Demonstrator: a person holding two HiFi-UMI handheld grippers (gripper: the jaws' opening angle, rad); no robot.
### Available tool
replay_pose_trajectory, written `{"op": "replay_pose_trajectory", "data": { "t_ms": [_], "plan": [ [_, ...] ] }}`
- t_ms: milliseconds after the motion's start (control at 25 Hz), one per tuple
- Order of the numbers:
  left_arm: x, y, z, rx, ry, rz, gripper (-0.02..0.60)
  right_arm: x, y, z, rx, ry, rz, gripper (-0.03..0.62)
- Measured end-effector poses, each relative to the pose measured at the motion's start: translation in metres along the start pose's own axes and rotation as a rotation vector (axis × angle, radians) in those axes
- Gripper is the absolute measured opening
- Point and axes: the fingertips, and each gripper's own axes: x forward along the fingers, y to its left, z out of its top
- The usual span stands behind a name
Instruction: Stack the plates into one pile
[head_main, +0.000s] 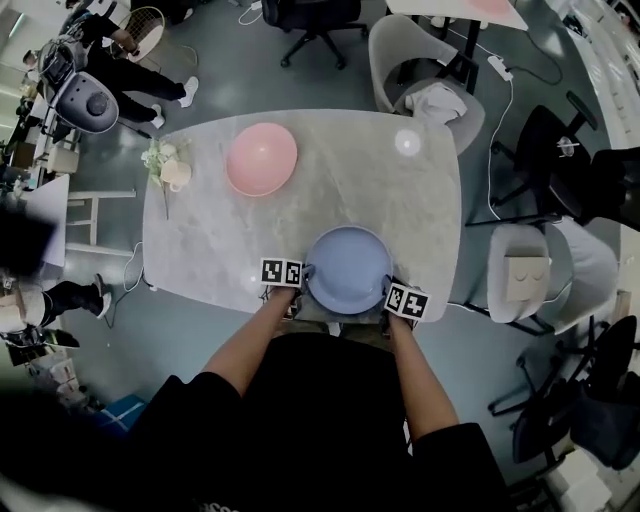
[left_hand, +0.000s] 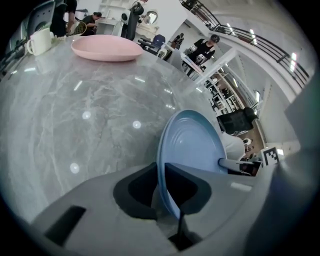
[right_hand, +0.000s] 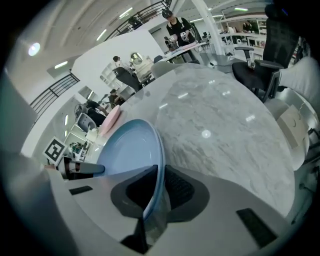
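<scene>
I read the table (head_main: 200, 230) top as polished grey marble-look stone, veined and glossy enough to mirror the ceiling lights. Blue plate (head_main: 348, 268): smooth, satin sheen, faint concentric ridges inside; ceramic or plastic, can't tell. Pink plate (head_main: 260, 158): same smooth soft gloss. Left gripper (left_hand: 167, 192) and right gripper (right_hand: 157, 192) shells: matt grey plastic; the right one's dark pad (right_hand: 179, 189) is finely textured. White mug (left_hand: 39, 41): glossy.

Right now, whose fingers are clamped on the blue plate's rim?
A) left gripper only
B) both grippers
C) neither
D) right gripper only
B: the left gripper and the right gripper each pinch the rim of the blue plate, on opposite sides.
</scene>
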Motion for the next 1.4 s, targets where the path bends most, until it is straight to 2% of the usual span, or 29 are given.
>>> {"op": "replay_pose_trajectory", "data": {
  "t_ms": [120,320,440,640,840,1040,1160,1400],
  "plan": [
    [-0.010,-0.006,-0.011,-0.004,-0.021,0.007,0.058,-0.011,0.003,0.003,-0.033,-0.014,-0.027,0.044],
    [-0.037,-0.005,-0.031,-0.015,-0.074,-0.047,0.055,-0.028,0.022,-0.011,-0.035,-0.061,0.011,0.041],
    [-0.065,0.009,-0.056,-0.032,-0.088,-0.068,0.055,-0.039,0.048,-0.035,-0.051,-0.066,0.038,0.043],
    [-0.111,0.031,-0.097,0.010,-0.113,-0.075,0.058,-0.055,0.092,-0.078,-0.064,-0.069,0.068,0.043],
    [-0.158,0.063,-0.157,-0.006,-0.140,-0.086,0.061,-0.064,0.135,-0.139,-0.094,-0.064,0.080,0.041],
    [-0.197,0.092,-0.190,-0.017,-0.189,-0.068,0.061,-0.069,0.176,-0.178,-0.121,-0.061,0.098,0.041],
    [-0.217,0.106,-0.200,0.004,-0.220,-0.016,0.060,-0.071,0.199,-0.188,-0.147,-0.059,0.110,0.041],
    [-0.227,0.122,-0.210,-0.089,-0.268,-0.038,0.057,-0.068,0.223,-0.185,-0.229,-0.028,0.123,0.043]
  ]
}}
